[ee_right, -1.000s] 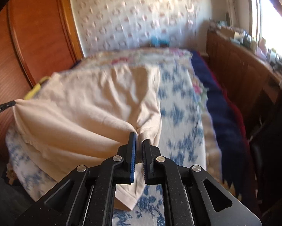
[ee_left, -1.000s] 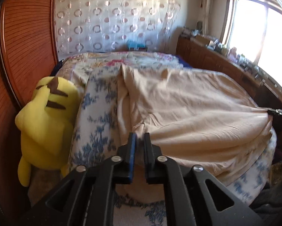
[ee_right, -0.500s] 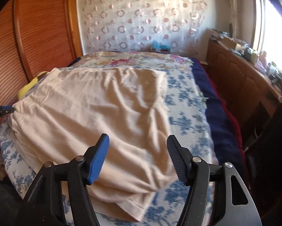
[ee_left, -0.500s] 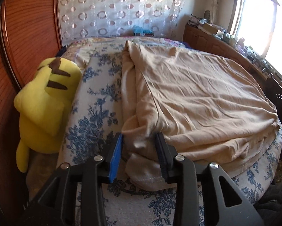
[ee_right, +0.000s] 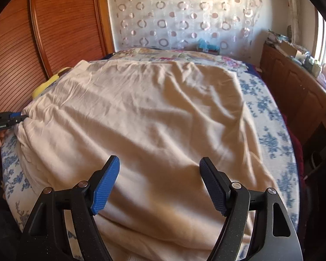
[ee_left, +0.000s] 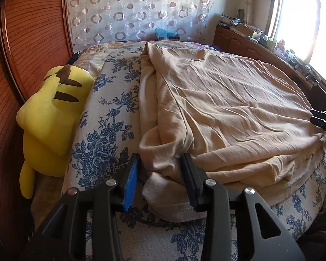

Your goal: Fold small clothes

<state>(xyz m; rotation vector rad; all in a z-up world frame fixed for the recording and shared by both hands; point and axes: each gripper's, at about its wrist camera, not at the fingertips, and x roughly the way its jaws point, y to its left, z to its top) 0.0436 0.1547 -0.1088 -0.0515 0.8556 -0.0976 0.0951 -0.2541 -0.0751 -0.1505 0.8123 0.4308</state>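
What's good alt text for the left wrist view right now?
The open left gripper straddles the bunched near corner of a beige garment spread over a blue floral bedspread. A yellow plush toy leans against the wooden wardrobe on the left; a circle-patterned curtain hangs behind.

Both tools released beige garment (ee_left: pixel 224 108); now lies flat.

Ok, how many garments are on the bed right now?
1 that I can see: a beige shirt spread across the floral bedspread, its near corner between the open left hand-held gripper fingers. Its folded layers could hide another.
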